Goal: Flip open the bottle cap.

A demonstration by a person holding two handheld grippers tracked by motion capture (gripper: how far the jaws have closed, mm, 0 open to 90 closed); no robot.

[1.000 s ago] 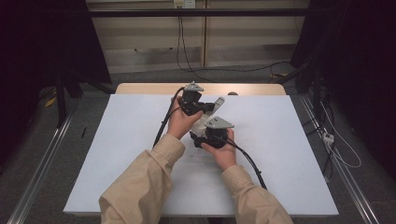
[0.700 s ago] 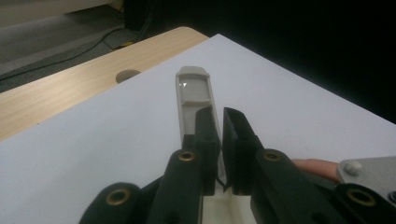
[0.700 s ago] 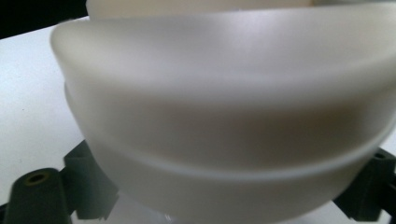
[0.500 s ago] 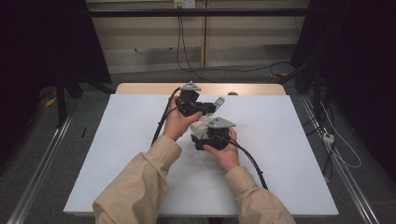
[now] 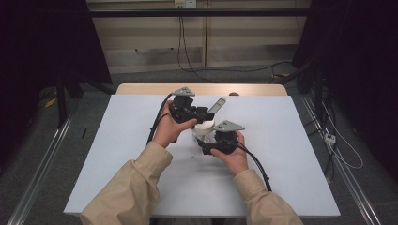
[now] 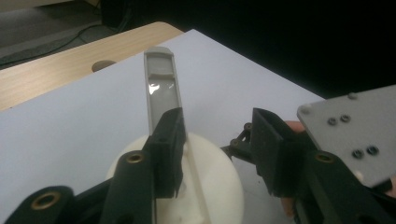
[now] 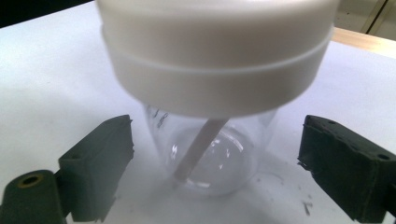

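Note:
A clear round jar [image 7: 210, 154] with a wide white lid [image 7: 215, 56] stands on the white table [image 5: 281, 140]. A flat grey stick [image 6: 161, 88] rises at a slant through the lid [image 5: 204, 126] and reaches the jar's bottom. My left gripper [image 6: 217, 135] hovers over the lid. Its jaws have just been opening: one jaw lies against the stick, the other stands well apart. My right gripper [image 7: 215, 154] is low at the jar. Its jaws have just been closing a little and flank the glass with a gap on each side.
The grey plate [image 6: 355, 126] of the right gripper sits close to the left gripper's far jaw. A wooden strip [image 5: 202, 89] runs along the table's far edge. Cables trail from both grippers across the table toward the person.
The left hand has shifted slightly over the lid, and its jaws have come apart around the grey stick. The right hand has stayed beside the jar.

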